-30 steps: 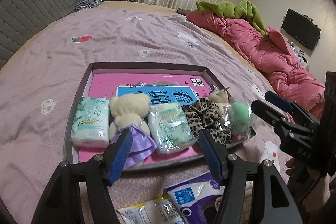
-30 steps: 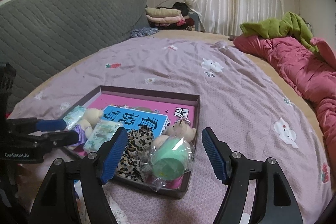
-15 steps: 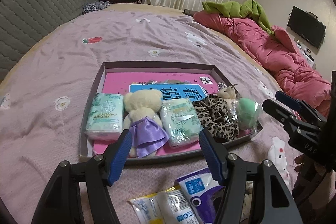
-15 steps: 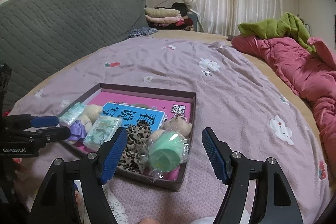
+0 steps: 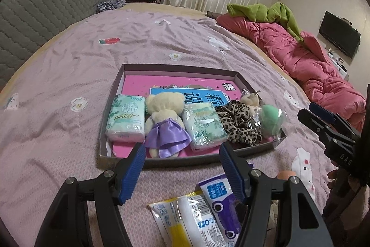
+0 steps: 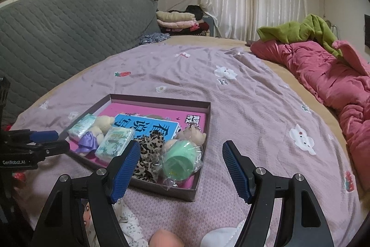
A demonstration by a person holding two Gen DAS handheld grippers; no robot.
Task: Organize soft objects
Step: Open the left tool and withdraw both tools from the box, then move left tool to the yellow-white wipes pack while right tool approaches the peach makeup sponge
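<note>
A shallow box [image 5: 120,82] [image 6: 205,122] on the bed holds two green tissue packs [image 5: 126,118] [image 5: 203,126], a cream teddy bear in a purple skirt [image 5: 165,122], a leopard-print scrunchie [image 5: 240,125], a small plush keychain [image 5: 251,100] and a bagged green sponge [image 5: 269,118] [image 6: 178,162]. My left gripper [image 5: 182,170] is open and empty, just in front of the box. My right gripper [image 6: 179,171] is open and empty, over the box's near right corner.
Wrapped packs [image 5: 185,219] [image 5: 222,198] lie on the purple bedspread in front of the box. A pink duvet [image 5: 300,61] with a green blanket [image 5: 266,13] lies at the right. A grey headboard [image 6: 57,34] stands at the left.
Both grippers have pulled back from the box and stayed open. The loose packs in front of the box show more in the left wrist view.
</note>
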